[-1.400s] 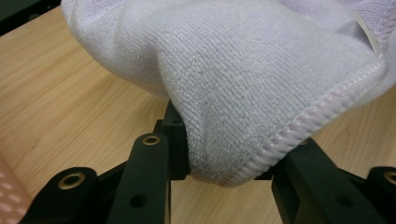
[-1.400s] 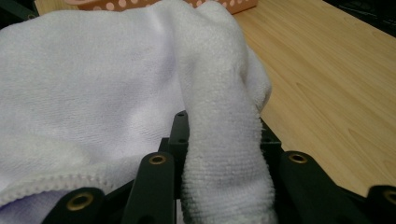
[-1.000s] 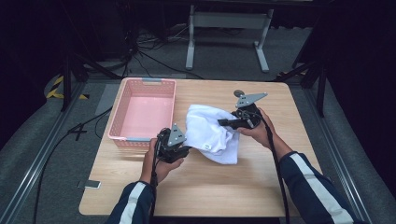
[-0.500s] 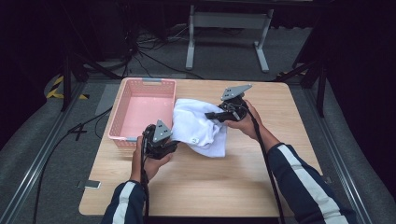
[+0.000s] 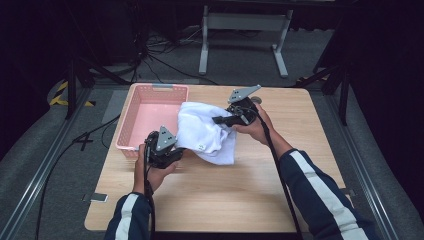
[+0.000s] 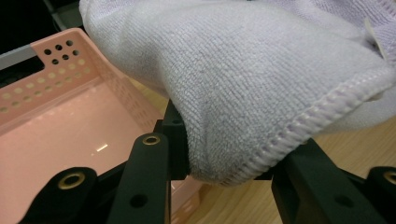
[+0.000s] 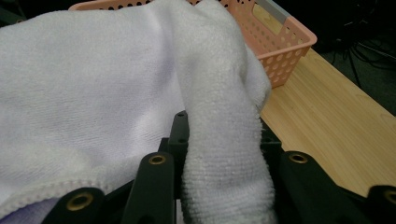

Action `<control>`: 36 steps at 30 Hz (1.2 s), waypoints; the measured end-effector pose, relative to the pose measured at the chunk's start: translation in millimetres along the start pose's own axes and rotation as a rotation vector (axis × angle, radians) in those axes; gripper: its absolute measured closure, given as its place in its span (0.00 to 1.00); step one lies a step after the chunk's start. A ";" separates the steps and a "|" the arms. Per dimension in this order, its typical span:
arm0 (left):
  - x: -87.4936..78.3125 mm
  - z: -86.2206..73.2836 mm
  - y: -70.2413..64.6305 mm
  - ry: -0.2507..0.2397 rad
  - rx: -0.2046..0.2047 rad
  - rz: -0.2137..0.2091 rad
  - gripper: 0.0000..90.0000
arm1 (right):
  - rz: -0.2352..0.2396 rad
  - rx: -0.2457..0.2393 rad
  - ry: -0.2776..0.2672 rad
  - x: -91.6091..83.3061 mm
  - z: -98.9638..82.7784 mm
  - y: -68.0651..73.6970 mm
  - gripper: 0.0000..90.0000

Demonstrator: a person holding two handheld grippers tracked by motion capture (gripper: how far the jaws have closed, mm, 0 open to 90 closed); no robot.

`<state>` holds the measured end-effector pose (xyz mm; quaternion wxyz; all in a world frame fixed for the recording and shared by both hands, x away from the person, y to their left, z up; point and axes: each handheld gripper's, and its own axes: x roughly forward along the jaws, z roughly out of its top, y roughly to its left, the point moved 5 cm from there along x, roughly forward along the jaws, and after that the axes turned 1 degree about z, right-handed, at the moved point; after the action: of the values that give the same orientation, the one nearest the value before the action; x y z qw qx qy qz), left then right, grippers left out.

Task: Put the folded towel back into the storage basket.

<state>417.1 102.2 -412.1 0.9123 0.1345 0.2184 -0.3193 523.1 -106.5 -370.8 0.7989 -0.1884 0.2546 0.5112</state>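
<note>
No legible txt, labels or nos. anywhere; towel (image 5: pixel 202 131) tag unreadable

This looks like a lab or recording studio, not a home. A plain wooden table (image 5: pixel 300 165) stands alone on grey carpet (image 5: pixel 45 165), with black walls behind, loose cables (image 5: pixel 150 55) across the floor, and a metal stand (image 5: pixel 245 30) beyond the table. Yellow-black hazard tape (image 5: pixel 62 95) marks the floor at the left, beside a metal rail (image 5: pixel 40 185) running along it.
</note>
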 end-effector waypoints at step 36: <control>-51.1 -34.9 114.2 0.060 -0.128 0.264 0.74 | 0.054 -0.022 -0.046 120.3 100.4 18.3 0.75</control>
<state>443.7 229.2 -405.6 0.9461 0.1133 0.2459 -0.1779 569.7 44.0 -363.5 0.7883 -0.1784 0.2354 0.5397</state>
